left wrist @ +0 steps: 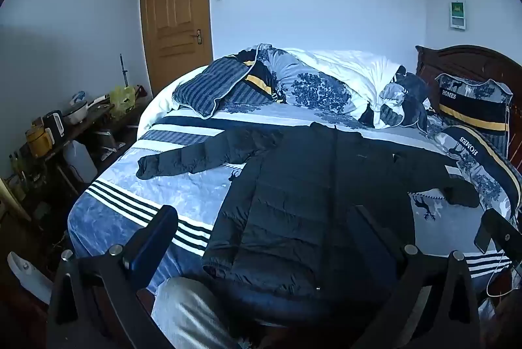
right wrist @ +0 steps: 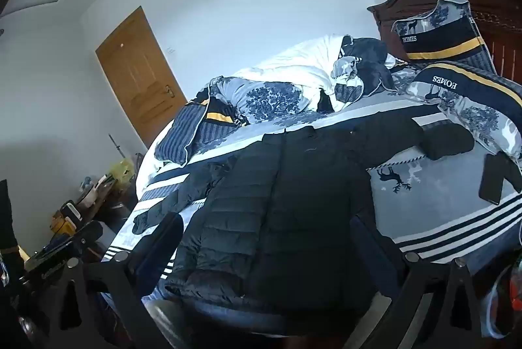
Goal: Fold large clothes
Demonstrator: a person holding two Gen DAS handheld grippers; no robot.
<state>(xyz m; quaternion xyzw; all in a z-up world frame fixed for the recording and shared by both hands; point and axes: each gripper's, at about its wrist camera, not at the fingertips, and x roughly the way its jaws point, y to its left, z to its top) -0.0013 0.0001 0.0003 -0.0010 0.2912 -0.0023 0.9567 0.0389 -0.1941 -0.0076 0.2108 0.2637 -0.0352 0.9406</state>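
Black quilted puffer jacket [left wrist: 303,202] spread flat, unfolded, ahead of left claw [left wrist: 261,238] and right claw [right wrist: 264,241]; both agape, empty; all folding remaining.

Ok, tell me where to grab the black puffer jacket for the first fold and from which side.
Take the black puffer jacket by its outstretched sleeve cuff, coming in from the door side of the bed. The jacket lies flat, zipped front up, sleeves spread wide, so the cuff is a free, thin end, probably easy to pinch and swing across the body. Both hand-held grippers are open and empty.

Dim bluish light, heavy fisheye bending, black vignetted corners, soft noisy detail.
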